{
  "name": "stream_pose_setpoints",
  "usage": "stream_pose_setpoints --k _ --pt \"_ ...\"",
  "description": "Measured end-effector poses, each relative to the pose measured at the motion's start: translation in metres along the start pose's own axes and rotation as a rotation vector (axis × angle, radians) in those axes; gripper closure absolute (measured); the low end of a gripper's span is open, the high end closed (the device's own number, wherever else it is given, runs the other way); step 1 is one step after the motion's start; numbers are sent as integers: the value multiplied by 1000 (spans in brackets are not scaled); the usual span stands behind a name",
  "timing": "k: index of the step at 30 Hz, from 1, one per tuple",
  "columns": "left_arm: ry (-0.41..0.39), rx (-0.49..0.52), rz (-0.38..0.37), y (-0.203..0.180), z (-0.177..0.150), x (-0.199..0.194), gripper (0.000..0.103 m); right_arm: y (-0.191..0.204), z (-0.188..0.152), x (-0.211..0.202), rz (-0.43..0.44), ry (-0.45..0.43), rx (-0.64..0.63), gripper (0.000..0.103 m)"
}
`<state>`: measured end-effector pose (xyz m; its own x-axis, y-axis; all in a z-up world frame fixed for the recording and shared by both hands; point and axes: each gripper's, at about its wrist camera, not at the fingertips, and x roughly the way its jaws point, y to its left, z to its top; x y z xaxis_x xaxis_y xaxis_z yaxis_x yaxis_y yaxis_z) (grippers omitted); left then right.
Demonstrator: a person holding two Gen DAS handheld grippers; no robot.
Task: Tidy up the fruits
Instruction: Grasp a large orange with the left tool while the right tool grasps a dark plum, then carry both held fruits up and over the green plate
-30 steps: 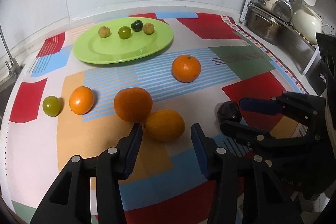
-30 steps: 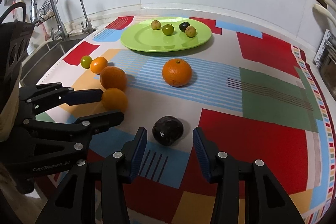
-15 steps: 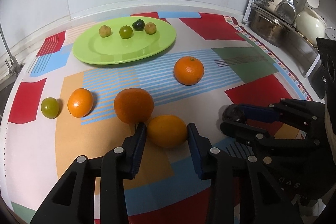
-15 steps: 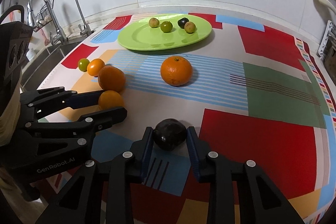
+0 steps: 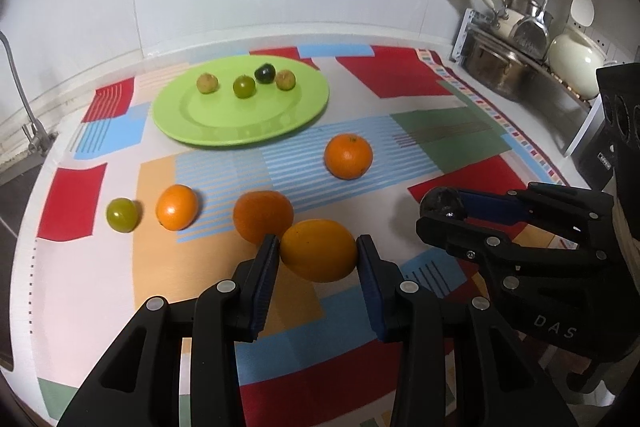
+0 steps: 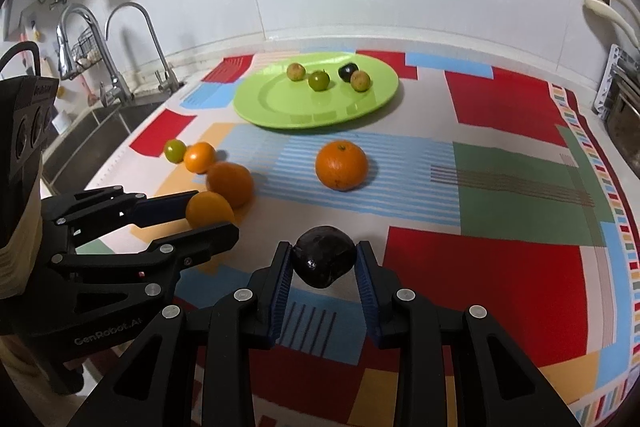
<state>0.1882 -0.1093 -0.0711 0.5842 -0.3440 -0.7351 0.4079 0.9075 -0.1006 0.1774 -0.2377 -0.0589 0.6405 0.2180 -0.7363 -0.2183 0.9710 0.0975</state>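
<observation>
My left gripper [image 5: 318,247] is shut on a yellow-orange fruit [image 5: 318,251], held just above the patterned mat. My right gripper [image 6: 324,259] is shut on a dark, almost black fruit [image 6: 324,261]; it also shows in the left wrist view [image 5: 442,201]. A green plate [image 5: 240,131] at the back holds several small fruits [image 5: 244,87]. On the mat lie a large orange [image 5: 262,215], a smaller orange [image 5: 177,207], a green fruit [image 5: 121,214] and another orange [image 5: 348,155] to the right.
A sink with taps [image 6: 116,67] lies to the left of the mat. Pots and a white kettle [image 5: 572,59] stand on a rack at the right. A white wall panel runs along the back.
Both grippers moved forward and closed: the left on the yellow-orange fruit, the right on the dark fruit. Both fruits now sit between the pads and appear lifted slightly.
</observation>
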Motion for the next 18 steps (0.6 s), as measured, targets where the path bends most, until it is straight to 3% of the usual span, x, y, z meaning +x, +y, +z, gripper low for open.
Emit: stream_pose_setpoints --k 18 --pt "-128 28 19 16 21 -57 64 33 31 -43 -9 -135 -11 70"
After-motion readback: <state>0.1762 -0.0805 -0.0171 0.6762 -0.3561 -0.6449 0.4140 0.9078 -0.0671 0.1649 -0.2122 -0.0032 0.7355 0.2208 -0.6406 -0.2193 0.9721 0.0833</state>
